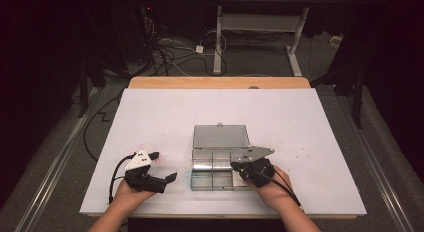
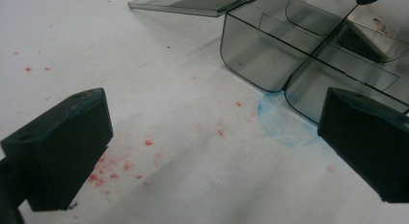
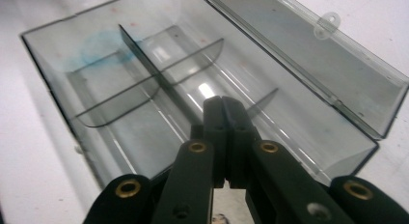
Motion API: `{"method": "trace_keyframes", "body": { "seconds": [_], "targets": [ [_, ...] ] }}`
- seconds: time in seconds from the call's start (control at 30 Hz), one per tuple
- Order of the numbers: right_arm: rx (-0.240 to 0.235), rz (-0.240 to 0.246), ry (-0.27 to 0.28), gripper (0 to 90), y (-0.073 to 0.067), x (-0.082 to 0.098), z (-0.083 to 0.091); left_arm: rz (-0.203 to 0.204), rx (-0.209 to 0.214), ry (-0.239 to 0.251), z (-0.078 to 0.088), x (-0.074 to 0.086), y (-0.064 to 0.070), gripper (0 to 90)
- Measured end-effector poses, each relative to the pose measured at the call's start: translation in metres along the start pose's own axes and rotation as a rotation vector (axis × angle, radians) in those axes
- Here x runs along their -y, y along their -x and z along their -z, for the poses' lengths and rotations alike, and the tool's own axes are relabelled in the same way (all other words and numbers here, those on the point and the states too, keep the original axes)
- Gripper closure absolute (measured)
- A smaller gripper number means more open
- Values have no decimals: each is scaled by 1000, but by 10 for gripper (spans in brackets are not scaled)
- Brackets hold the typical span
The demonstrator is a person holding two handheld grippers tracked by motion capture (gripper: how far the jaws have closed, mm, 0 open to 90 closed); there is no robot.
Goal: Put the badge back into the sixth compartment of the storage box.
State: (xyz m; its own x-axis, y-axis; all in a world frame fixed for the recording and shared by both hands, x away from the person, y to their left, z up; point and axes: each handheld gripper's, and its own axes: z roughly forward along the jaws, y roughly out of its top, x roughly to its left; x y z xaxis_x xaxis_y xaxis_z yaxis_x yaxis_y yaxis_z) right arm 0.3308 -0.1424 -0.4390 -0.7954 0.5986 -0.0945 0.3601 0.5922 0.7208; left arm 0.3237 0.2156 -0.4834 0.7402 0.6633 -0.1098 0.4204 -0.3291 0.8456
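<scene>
Right gripper (image 3: 224, 108) – closed – over box (image 3: 58, 84)

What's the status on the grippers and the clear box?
Left gripper open, on table beside box. Right gripper shut, empty, tips over clear compartment box. Lid open flat. Nothing in the way.

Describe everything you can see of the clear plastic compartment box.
The compartment box is smoky, see-through plastic, rectangular with rounded corners, and lies flat on the white table. Thin dividers split it into several compartments, all empty as far as can be seen. Its hinged lid is open, laid back away from the person, with a small latch tab. A blue smudge marks the table by one corner. The shut right gripper reaches into it.
</scene>
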Motion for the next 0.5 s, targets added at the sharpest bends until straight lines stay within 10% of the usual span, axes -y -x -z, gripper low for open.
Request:
{"method": "trace_keyframes", "body": {
  "seconds": [0.5],
  "targets": [
    [-8, -75, 92, 890, 3, 24, 20, 10, -4, 6, 1, 0, 0, 0]
  ]
}}
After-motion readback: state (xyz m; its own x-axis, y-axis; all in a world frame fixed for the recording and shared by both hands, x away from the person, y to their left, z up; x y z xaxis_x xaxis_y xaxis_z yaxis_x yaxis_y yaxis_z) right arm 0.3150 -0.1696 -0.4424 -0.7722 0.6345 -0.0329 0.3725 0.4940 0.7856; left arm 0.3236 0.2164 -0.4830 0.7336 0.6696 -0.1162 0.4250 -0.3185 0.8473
